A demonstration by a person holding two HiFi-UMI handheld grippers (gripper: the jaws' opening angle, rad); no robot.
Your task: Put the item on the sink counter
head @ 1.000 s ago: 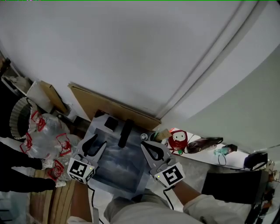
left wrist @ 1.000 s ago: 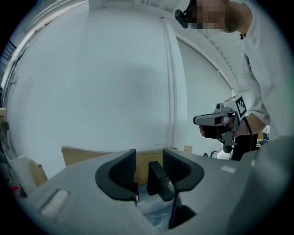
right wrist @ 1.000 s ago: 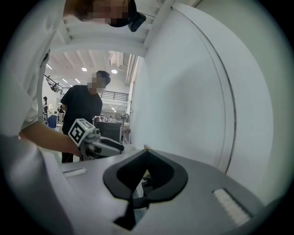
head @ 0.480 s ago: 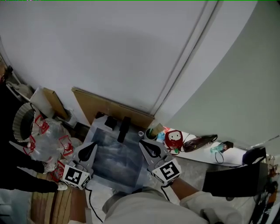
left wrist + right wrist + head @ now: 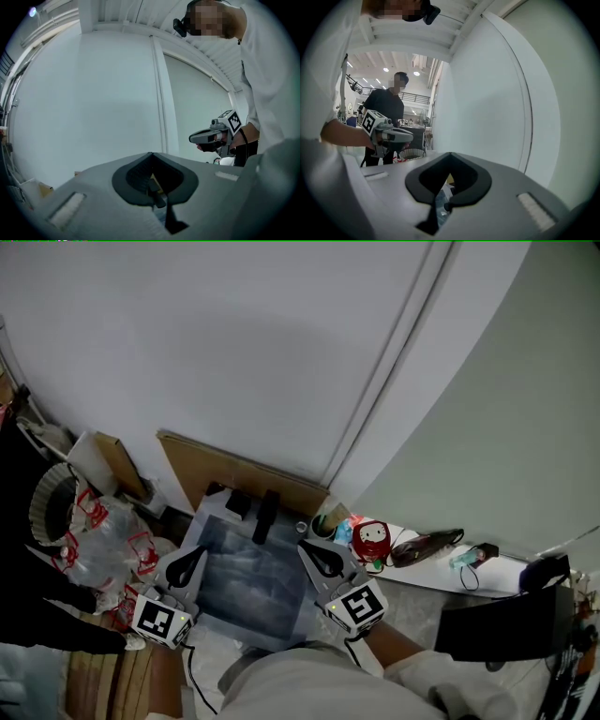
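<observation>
- Only the head view shows the workplace. A rectangular grey steel sink basin (image 5: 248, 582) lies below a flat brown cardboard sheet (image 5: 234, 472) that leans on the wall, and a black tap (image 5: 266, 516) stands at the basin's far rim.
- A white table (image 5: 441, 570) runs to the right of the basin. It carries a red round object (image 5: 373, 541) and a long dark object (image 5: 427, 546), which lie apart. I cannot tell which of them is the task's item.
- Crumpled clear plastic bags with red print (image 5: 108, 540) lie left of the basin.
- The left claw (image 5: 194, 557) hovers over the basin's left edge. The right claw (image 5: 312, 555) hovers over its right edge, near the red round object.
- The left gripper view shows that claw's jaws pressed tip to tip with nothing between them. It also shows the right claw from the side, held by a hand in a white sleeve.
- The right gripper view shows that claw's jaws together too, and empty.
- Only the right gripper view shows a person in black clothes (image 5: 386, 110), who stands behind the left claw in a hall with ceiling lights.
</observation>
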